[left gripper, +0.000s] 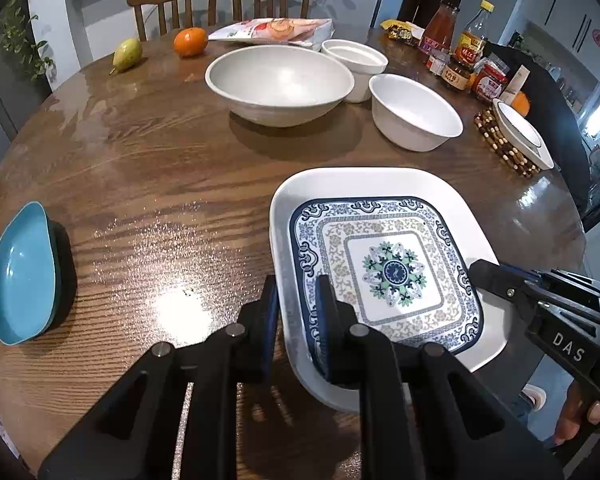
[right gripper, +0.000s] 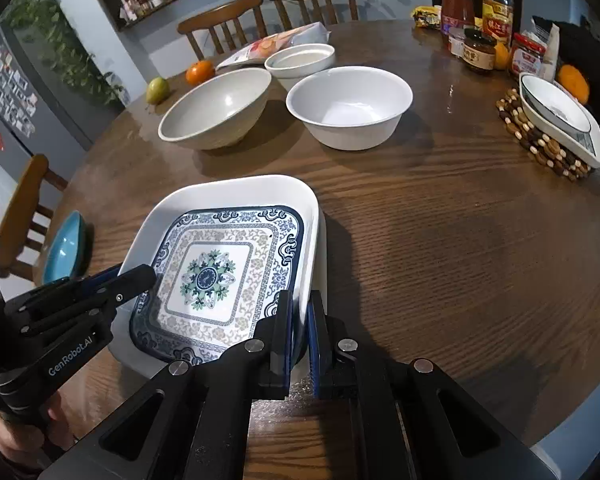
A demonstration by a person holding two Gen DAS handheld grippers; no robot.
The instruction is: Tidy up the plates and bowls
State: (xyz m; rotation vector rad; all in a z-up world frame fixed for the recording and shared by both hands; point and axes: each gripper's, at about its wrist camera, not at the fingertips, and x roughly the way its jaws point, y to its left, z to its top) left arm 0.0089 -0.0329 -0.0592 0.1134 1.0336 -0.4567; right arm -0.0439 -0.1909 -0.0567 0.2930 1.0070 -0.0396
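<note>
I hold the square plate [left gripper: 384,264] from both sides. My left gripper [left gripper: 298,312] pinches its left rim, and my right gripper [right gripper: 300,332] pinches its right rim. The plate sits near my edge of the round table [left gripper: 160,184], with its near corner sticking out over that edge. It looks a bit tilted. Its sides are about the same length, so I can't tell a long way. Bare wood lies left of the plate, up to the blue dish [left gripper: 22,276]. Beyond the plate stand the gray bowl [left gripper: 280,80] and white bowl [left gripper: 414,110].
</note>
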